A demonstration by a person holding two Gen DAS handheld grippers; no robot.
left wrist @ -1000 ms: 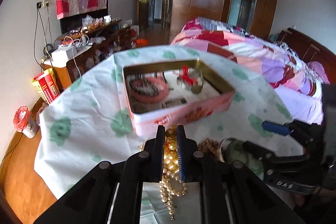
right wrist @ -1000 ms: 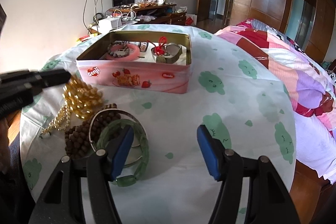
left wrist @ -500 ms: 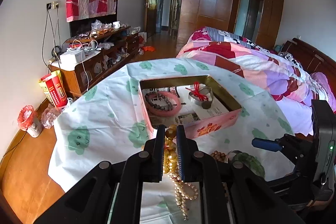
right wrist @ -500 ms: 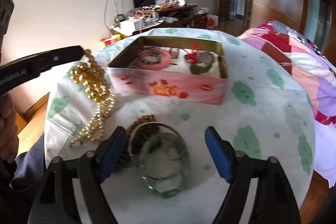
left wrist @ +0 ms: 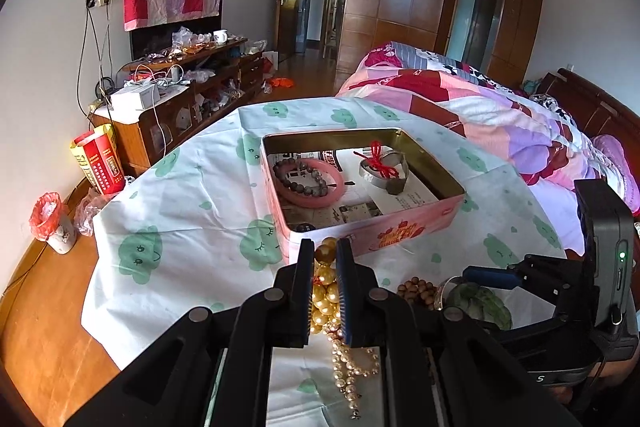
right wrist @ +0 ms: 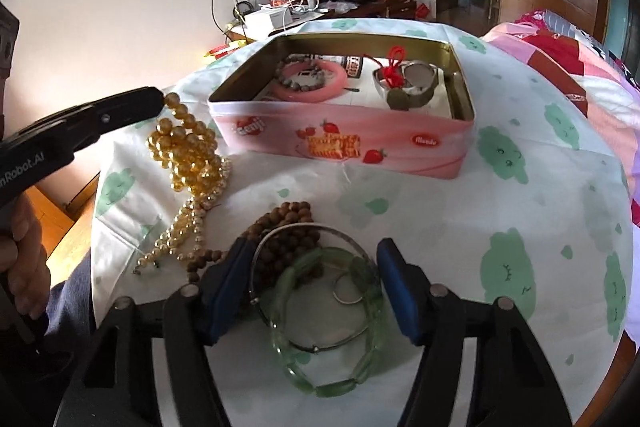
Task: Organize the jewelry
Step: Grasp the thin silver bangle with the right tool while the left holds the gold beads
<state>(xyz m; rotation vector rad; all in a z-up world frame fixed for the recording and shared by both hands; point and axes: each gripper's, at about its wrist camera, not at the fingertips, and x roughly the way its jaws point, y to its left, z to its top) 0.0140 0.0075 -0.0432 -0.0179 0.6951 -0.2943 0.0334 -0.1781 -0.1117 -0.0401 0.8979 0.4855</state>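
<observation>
Moved: left gripper [left wrist: 325, 251] has lifted the gold bead necklace [right wrist: 188, 155] higher.
Left grip: pinching necklace.
Right gripper [right wrist: 312, 267]: spread, green bangle [right wrist: 332, 367] between fingers.

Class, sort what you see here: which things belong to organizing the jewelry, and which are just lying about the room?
Part of the job:
- left gripper, shut on the gold bead necklace
- right gripper, open
- pink tin
- green bangle
- brown bead string
- silver bangle

Just lying about:
- bed quilt
- red box
- cluttered cabinet
</observation>
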